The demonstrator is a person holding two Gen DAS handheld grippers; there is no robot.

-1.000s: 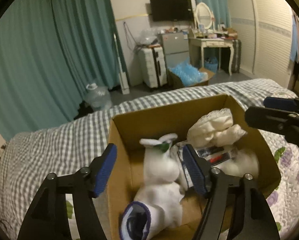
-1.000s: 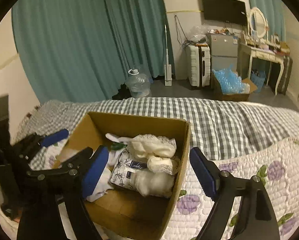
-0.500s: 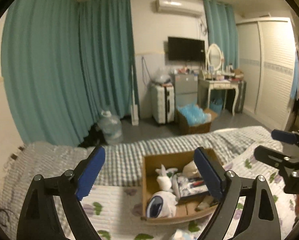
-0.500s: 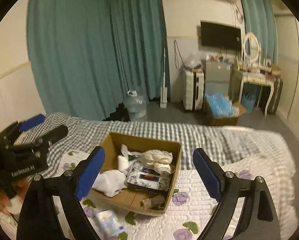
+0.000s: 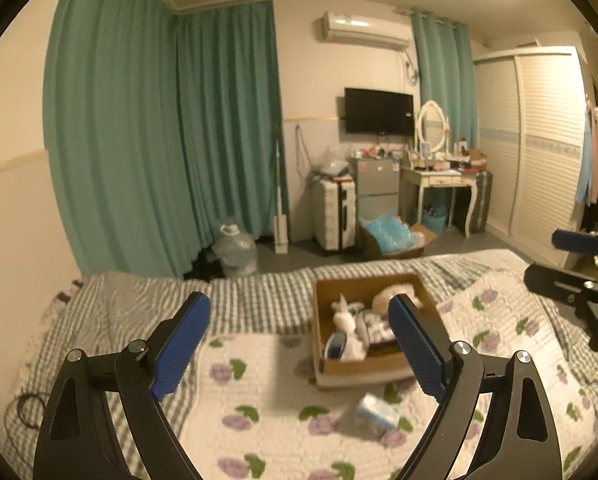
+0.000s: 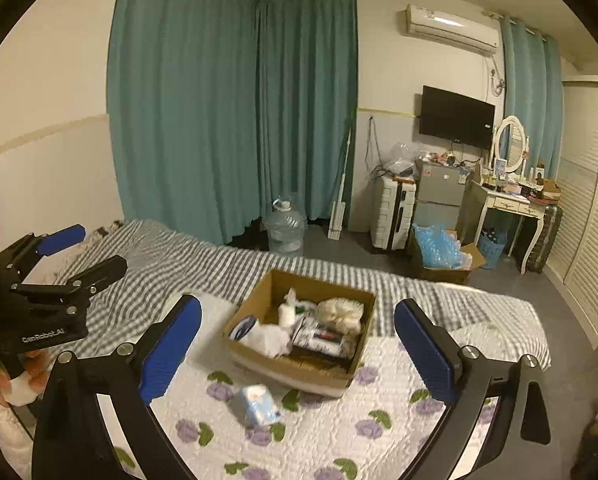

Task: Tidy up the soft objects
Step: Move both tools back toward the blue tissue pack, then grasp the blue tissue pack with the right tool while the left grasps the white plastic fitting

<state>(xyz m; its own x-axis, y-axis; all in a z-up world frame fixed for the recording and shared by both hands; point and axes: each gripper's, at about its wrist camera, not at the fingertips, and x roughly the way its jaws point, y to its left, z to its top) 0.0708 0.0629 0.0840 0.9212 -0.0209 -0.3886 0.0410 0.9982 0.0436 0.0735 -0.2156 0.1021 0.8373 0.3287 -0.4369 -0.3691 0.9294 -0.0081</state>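
Seemingly between picks: left gripper and right gripper both gape wide, empty, above the bed; next, grasp the blue packet lying near the cardboard box

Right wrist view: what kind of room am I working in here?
A bedroom, most likely: a bed with a flowered quilt, a dressing table with an oval mirror, and a wardrobe along the wall.
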